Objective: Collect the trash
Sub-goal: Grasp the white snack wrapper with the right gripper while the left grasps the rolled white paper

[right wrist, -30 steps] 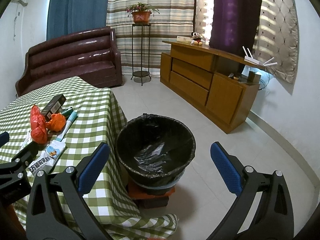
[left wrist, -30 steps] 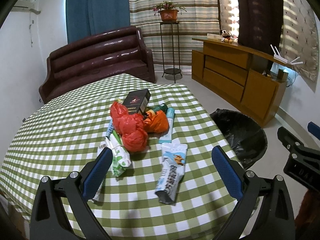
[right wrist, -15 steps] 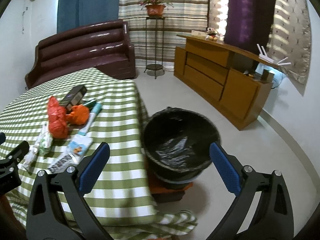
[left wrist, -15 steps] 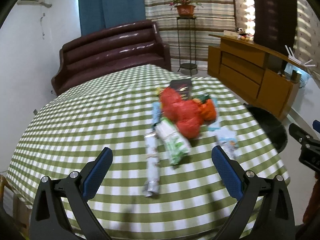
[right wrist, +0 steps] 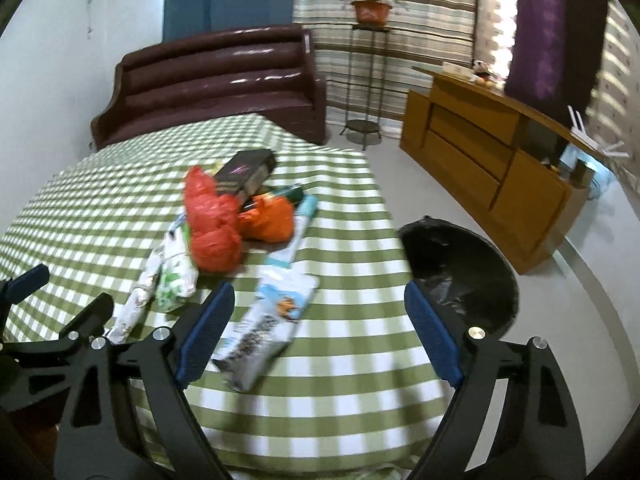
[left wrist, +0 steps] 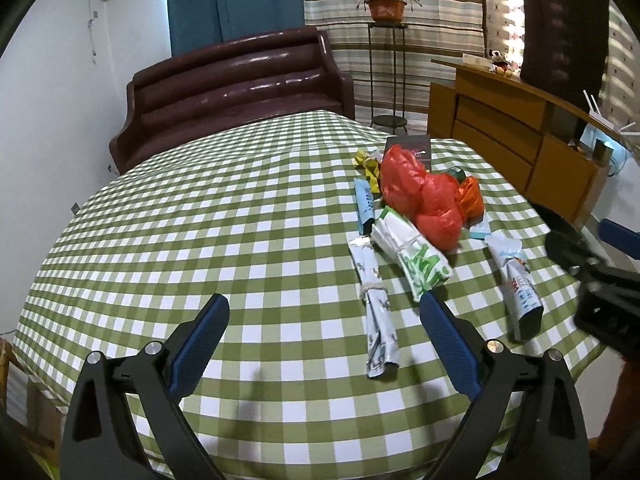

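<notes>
A pile of trash lies on the green checked table (left wrist: 224, 240): a red plastic bag (left wrist: 424, 200) (right wrist: 212, 224), an orange bag (right wrist: 270, 218), a black box (right wrist: 246, 170), a green-white packet (left wrist: 420, 256), a rolled white wrapper (left wrist: 378, 308) and a blue-white snack wrapper (right wrist: 270, 320) (left wrist: 518, 280). My left gripper (left wrist: 324, 344) is open and empty above the table's near edge, left of the pile. My right gripper (right wrist: 320, 328) is open and empty, its jaws either side of the snack wrapper, above it.
A bin with a black liner (right wrist: 460, 264) stands on the floor right of the table. A brown sofa (left wrist: 232, 88) is behind the table, a wooden sideboard (left wrist: 516, 140) along the right wall, a plant stand (left wrist: 386, 60) at the back.
Both grippers have swung left. The left one now faces the table left of the pile. The right one has moved from over the bin to over the table and snack wrapper.
</notes>
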`<state>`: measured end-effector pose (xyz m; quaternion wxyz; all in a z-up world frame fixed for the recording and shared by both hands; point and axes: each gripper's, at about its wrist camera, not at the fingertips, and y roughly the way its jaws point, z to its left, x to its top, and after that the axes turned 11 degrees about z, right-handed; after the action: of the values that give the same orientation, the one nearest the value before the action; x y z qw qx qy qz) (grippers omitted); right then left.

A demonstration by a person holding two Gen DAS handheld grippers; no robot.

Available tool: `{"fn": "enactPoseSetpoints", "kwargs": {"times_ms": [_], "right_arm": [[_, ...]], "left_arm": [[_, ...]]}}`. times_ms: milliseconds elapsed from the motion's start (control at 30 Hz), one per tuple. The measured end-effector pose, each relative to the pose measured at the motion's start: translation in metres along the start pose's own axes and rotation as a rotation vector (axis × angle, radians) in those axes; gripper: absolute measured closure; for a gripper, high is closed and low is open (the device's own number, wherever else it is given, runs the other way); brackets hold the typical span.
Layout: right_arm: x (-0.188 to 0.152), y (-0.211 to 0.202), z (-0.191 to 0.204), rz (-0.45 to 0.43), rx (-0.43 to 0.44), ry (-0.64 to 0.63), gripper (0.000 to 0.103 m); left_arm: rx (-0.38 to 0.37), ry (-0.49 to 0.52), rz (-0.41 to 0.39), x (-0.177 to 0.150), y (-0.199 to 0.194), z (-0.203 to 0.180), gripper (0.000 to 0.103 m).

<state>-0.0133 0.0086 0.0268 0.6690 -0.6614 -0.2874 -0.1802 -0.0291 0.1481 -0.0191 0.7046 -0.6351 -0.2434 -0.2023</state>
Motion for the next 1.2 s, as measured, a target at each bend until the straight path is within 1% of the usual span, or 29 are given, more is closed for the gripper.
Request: {"fn": "enactPoseSetpoints", "kwargs": {"times_ms": [67,133,167,200,233,367,400,467,567,667,700,767,833,867,1000,1067,1100,1133,1167,1200], "right_arm": [[0.000,0.005,0.009,0.019,0.004,-0.021,0.024],[-0.001,0.011,0.016,0.047,0.005,-0.041,0.026],[-0.002,0.014,0.019,0.059,0.001,-0.049,0.027],[-0.002,0.018,0.019,0.068,-0.001,-0.054,0.031],[-0.002,0.020,0.020,0.081,-0.001,-0.059,0.036],[-0.006,0.029,0.021,0.113,-0.008,-0.061,0.039],[-0.006,0.030,0.021,0.120,-0.005,-0.060,0.043],[-0.008,0.033,0.019,0.135,0.003,-0.058,0.047],[-0.011,0.035,0.017,0.151,0.022,-0.054,0.056],[-0.014,0.036,0.012,0.165,0.048,-0.047,0.067],[-0.015,0.036,0.010,0.169,0.055,-0.043,0.073],[-0.016,0.037,0.006,0.170,0.075,-0.034,0.075],[-0.017,0.037,0.004,0.165,0.081,-0.034,0.081],[-0.017,0.037,0.003,0.165,0.084,-0.034,0.082],[-0.019,0.037,0.001,0.162,0.112,-0.041,0.084],[-0.019,0.037,-0.002,0.166,0.127,-0.039,0.082],[-0.020,0.037,-0.003,0.170,0.142,-0.036,0.079],[-0.020,0.037,-0.004,0.169,0.147,-0.031,0.071],[-0.020,0.037,-0.006,0.165,0.148,-0.027,0.065],[-0.020,0.036,-0.006,0.160,0.148,-0.025,0.057]], "left_arm": [[0.002,-0.004,0.003,-0.002,0.001,0.005,0.013],[-0.003,-0.007,0.015,-0.004,0.004,0.008,0.021],[-0.010,-0.012,0.028,-0.005,0.006,0.011,0.028],[-0.014,-0.016,0.040,-0.004,0.007,0.012,0.030],[-0.021,-0.021,0.049,-0.005,0.009,0.013,0.031],[-0.042,-0.030,0.057,-0.003,0.010,0.012,0.031],[-0.047,-0.031,0.054,-0.003,0.009,0.012,0.031],[-0.059,-0.036,0.054,-0.002,0.008,0.011,0.031],[-0.078,-0.043,0.065,0.000,0.010,0.006,0.031],[-0.084,-0.039,0.083,0.001,0.016,-0.001,0.031],[-0.086,-0.038,0.089,0.001,0.018,-0.003,0.031],[-0.088,-0.032,0.097,0.002,0.022,-0.007,0.031],[-0.088,-0.025,0.095,0.002,0.024,-0.010,0.037],[-0.101,-0.021,0.103,0.002,0.026,-0.012,0.043],[-0.137,-0.018,0.125,0.005,0.031,-0.016,0.059],[-0.130,-0.011,0.127,0.005,0.032,-0.021,0.061],[-0.127,-0.008,0.129,0.005,0.032,-0.021,0.061],[-0.124,-0.007,0.129,0.005,0.032,-0.021,0.061],[-0.121,-0.007,0.129,0.006,0.032,-0.021,0.062],[-0.119,-0.008,0.127,0.006,0.032,-0.022,0.064]]}}
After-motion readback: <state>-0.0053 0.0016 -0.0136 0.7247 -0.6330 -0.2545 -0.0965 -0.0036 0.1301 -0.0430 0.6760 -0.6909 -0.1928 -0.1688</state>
